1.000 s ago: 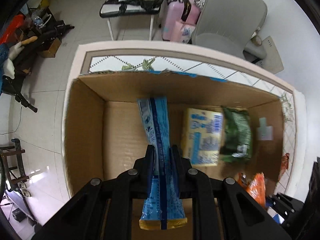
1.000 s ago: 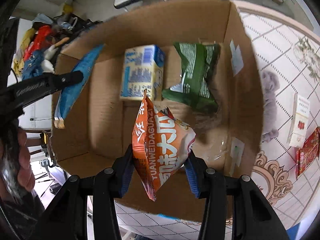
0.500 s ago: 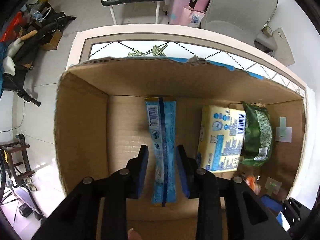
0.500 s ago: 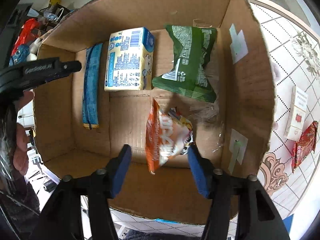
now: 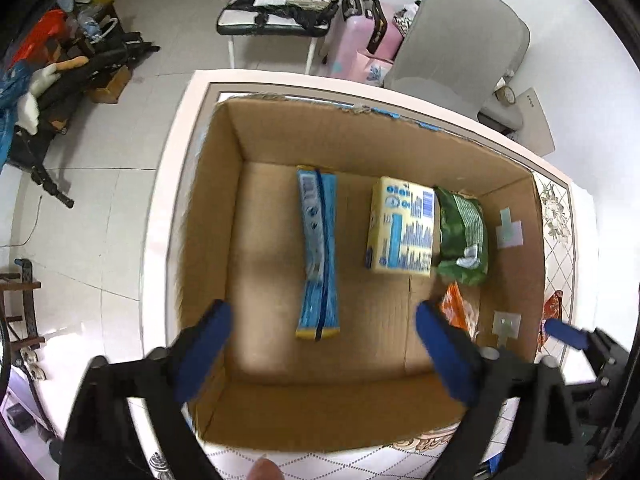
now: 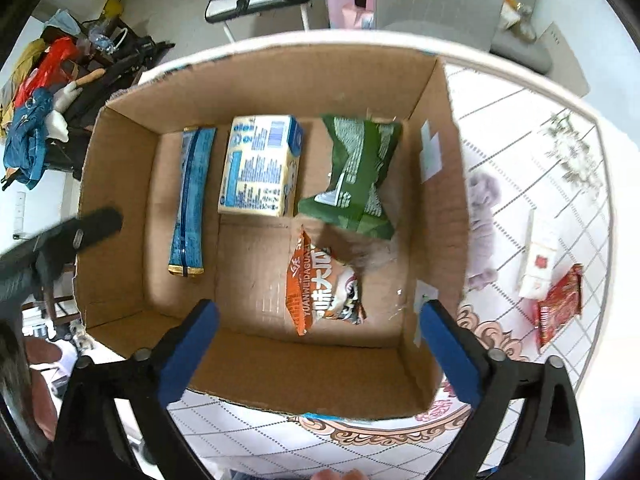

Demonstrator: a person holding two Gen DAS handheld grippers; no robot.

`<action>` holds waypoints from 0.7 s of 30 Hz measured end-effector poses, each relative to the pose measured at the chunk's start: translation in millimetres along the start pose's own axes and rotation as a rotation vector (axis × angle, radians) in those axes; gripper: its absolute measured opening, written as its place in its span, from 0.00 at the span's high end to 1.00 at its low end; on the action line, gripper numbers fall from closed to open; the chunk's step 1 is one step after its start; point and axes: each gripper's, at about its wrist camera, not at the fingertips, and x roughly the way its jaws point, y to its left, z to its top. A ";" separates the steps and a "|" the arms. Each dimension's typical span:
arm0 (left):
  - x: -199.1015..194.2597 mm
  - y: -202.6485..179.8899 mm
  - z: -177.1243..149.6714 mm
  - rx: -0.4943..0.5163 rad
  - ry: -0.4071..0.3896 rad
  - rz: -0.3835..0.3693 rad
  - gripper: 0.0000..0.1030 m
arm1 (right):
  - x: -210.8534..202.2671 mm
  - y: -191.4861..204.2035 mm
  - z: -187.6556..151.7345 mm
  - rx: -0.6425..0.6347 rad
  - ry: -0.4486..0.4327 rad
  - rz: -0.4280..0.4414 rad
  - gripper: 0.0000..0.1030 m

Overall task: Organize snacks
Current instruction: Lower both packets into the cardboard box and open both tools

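An open cardboard box point(image 5: 208, 208) point(image 6: 452, 184) stands on the tiled table. On its floor lie a long blue packet point(image 5: 318, 252) point(image 6: 190, 200), a yellow-and-blue box point(image 5: 402, 228) point(image 6: 260, 164), a green bag point(image 5: 462, 236) point(image 6: 356, 176) and an orange bag point(image 5: 456, 312) point(image 6: 324, 284). My left gripper point(image 5: 320, 344) hangs open above the box's near side, holding nothing. My right gripper point(image 6: 320, 336) is open too, just above and in front of the orange bag.
To the right of the box a white carton point(image 6: 540, 264) and a red packet point(image 6: 560, 308) lie on the table. A grey chair point(image 5: 460, 44), a pink suitcase point(image 5: 356, 48) and floor clutter point(image 5: 60, 72) lie beyond the table.
Both grippers have let go: the blue packet and the orange bag dropped onto the box floor. Both sets of fingers spread wide and drew back upward.
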 end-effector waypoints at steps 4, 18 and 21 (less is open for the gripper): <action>-21.6 1.4 -22.2 -0.021 -0.042 0.011 0.07 | -16.1 4.7 -12.0 -0.013 -0.042 -0.006 0.00; -98.8 -17.4 -75.0 -0.035 -0.254 0.023 0.07 | -86.0 8.8 -65.2 -0.075 -0.200 0.014 0.00; -107.5 -25.5 -81.5 -0.023 -0.276 0.049 0.07 | -98.7 5.0 -72.8 -0.071 -0.218 0.037 0.00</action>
